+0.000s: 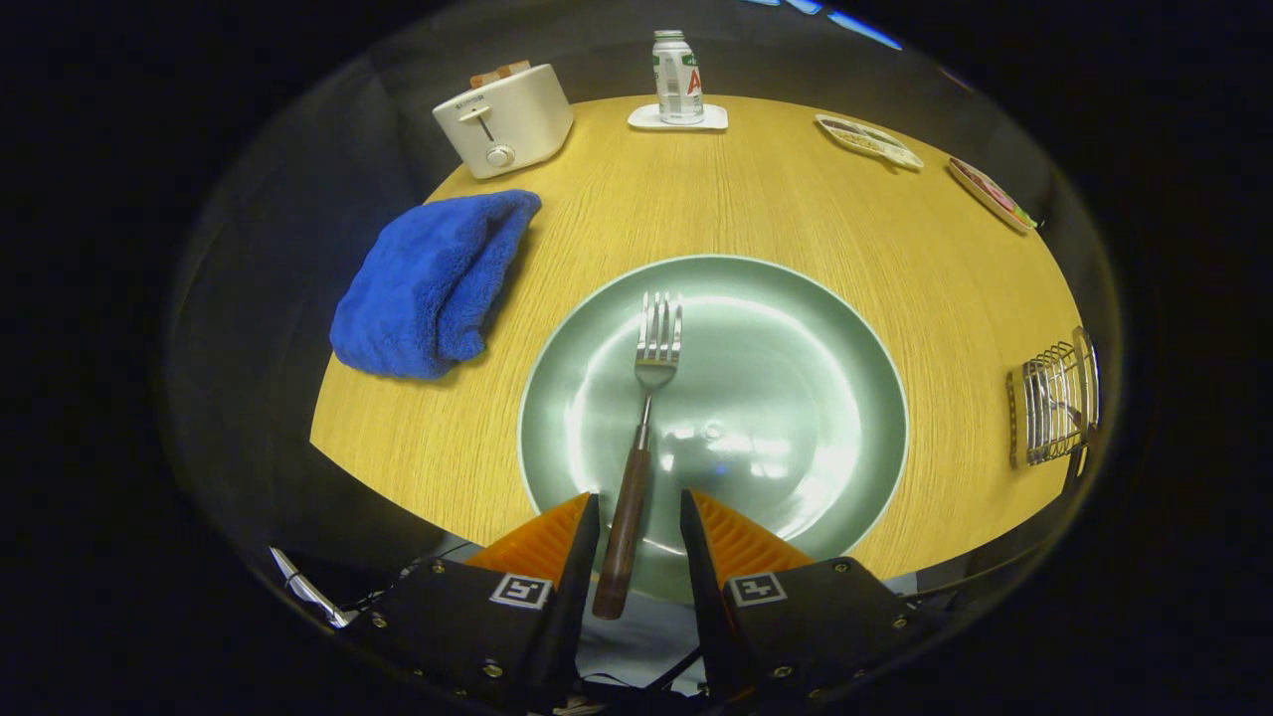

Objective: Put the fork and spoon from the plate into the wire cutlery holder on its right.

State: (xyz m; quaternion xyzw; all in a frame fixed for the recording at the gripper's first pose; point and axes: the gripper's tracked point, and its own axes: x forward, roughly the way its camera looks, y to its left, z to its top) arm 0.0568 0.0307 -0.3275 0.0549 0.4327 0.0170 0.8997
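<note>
Claw (639,517) parted, straddling fork (641,438) wooden handle, untouched; round glossy plate (796,298); wire holder (1054,403)

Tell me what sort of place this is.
Likely a mock dining or kitchen table: a wooden table with a plate holding a fork, its handle between the open gripper fingers, plus a toaster.

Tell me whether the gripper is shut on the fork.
Open: the gripper straddles the fork handle, a gap on each side.
</note>
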